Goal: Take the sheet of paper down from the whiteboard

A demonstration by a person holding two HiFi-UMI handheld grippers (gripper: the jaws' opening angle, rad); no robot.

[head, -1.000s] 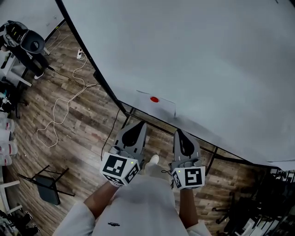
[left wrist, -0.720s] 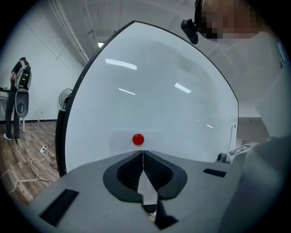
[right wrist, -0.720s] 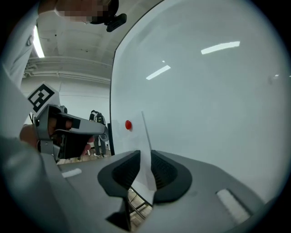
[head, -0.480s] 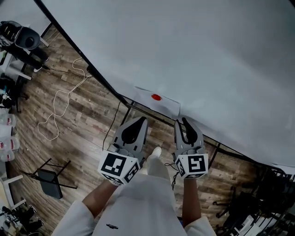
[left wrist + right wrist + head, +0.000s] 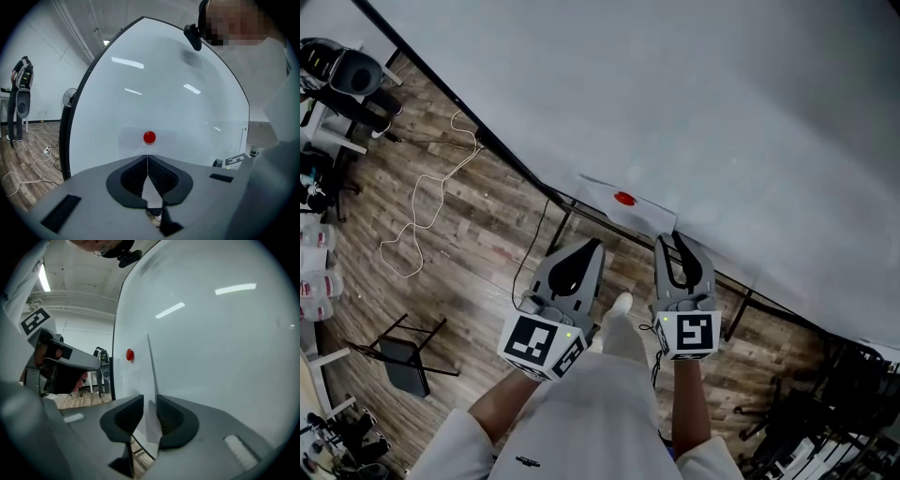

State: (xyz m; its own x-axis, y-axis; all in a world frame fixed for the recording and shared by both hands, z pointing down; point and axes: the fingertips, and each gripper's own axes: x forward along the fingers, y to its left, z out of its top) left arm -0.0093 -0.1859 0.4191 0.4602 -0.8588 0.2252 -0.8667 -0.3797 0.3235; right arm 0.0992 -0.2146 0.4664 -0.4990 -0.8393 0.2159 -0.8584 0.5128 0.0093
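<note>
A white sheet of paper (image 5: 639, 212) hangs low on the whiteboard (image 5: 722, 112), pinned by a red magnet (image 5: 624, 198). My right gripper (image 5: 675, 238) is at the sheet's right edge. In the right gripper view the sheet (image 5: 138, 373) and its magnet (image 5: 129, 354) lie left of that edge, which runs into the gap between the parted jaws of my right gripper (image 5: 150, 400); the pads are not pressing on it. My left gripper (image 5: 592, 246) is shut and empty, just short of the board. Straight ahead of it (image 5: 147, 157) are the sheet (image 5: 136, 143) and the magnet (image 5: 149, 137).
The board stands on a dark frame with legs (image 5: 559, 228) over a wooden floor. A white cable (image 5: 420, 214) snakes across the floor at left. A black folding stand (image 5: 398, 361) lies lower left, with equipment (image 5: 347, 75) at upper left and dark gear (image 5: 848, 403) at lower right.
Both grippers have come closer to the bottom of the board. The right one has reached the sheet's right edge, which now runs between its jaws. The left jaws stay shut.
</note>
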